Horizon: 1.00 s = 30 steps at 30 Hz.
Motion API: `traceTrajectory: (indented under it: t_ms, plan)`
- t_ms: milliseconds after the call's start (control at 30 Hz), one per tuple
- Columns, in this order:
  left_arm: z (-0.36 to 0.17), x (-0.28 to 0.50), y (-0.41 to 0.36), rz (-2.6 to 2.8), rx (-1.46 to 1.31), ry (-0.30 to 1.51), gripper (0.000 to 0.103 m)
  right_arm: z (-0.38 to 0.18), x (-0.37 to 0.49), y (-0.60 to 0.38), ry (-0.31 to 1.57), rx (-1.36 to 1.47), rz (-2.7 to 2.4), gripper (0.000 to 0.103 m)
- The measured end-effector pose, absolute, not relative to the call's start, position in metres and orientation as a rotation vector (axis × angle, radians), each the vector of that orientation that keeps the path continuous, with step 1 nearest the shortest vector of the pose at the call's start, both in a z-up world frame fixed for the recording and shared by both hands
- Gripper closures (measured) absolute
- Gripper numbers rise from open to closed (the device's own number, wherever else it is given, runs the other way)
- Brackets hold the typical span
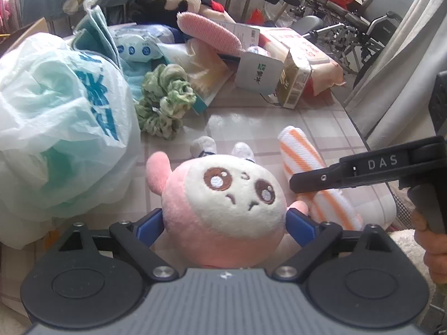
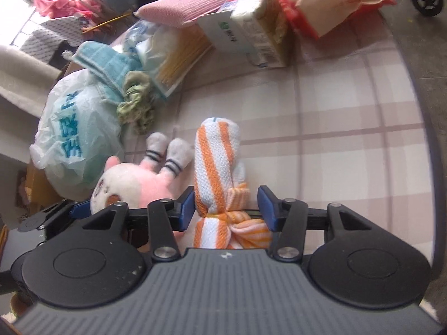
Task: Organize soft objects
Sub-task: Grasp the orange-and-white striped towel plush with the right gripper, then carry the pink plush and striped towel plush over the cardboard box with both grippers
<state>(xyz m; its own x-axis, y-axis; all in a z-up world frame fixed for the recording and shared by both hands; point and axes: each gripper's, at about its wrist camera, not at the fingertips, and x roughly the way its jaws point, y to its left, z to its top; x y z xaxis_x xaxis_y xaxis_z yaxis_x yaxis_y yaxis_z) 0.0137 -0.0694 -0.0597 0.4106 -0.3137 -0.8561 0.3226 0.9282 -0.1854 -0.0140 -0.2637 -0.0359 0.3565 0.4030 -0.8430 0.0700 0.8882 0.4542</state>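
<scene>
The left gripper (image 1: 225,220) sits low over the checked tablecloth (image 1: 279,122) with its blue pads (image 1: 152,227) spread wide on either side of the pink plush toy (image 1: 223,195), which lies face up between them; the pads look right against its flanks, though whether they are pressing in or only flanking it cannot be told. From the right wrist view, the right gripper (image 2: 225,208) straddles the orange-striped towel roll (image 2: 216,167) near its knotted end. The left pad (image 2: 187,208) is up against the cloth, but a clear gap shows between the towel and the pad on the other side, so the jaws stand apart and do not clamp the roll. The towel lies on the cloth just beside the plush toy (image 2: 125,184), whose grey feet point away from the camera. In the left view the right gripper's black finger (image 1: 335,176) reaches in over the same striped roll (image 1: 304,153), with the person's hand (image 1: 430,248) on the handle at the frame edge. Behind the toy, a green scrunchie (image 1: 164,100) rests against a white plastic bag (image 1: 56,122) with blue print, and further back a pink pad (image 1: 209,32), a larger black-and-white plush (image 1: 167,0) and a small carton (image 1: 293,83) crowd the far side of the table.
</scene>
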Motion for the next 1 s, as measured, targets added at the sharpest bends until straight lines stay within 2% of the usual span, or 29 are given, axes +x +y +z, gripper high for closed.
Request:
traceTrajectory:
  t_ms: [67, 267, 767, 1000]
  plan:
    - [-0.062, 0.014, -0.071, -0.407, 0.010, 1.082, 0.009, -0.037, -0.016, -0.260, 1.196, 0.455, 0.229, 0.063]
    - [-0.063, 0.011, -0.073, -0.413, 0.024, 1.064, 0.015, -0.041, -0.020, -0.262, 1.185, 0.555, 0.250, 0.066]
    - [-0.060, 0.002, -0.076, -0.397, 0.057, 1.035, 0.017, -0.043, -0.029, -0.263, 1.166, 0.614, 0.240, 0.067]
    - [-0.061, 0.001, -0.080, -0.390, 0.094, 1.035, 0.014, -0.039, -0.028, -0.255, 1.167, 0.560, 0.233, 0.063]
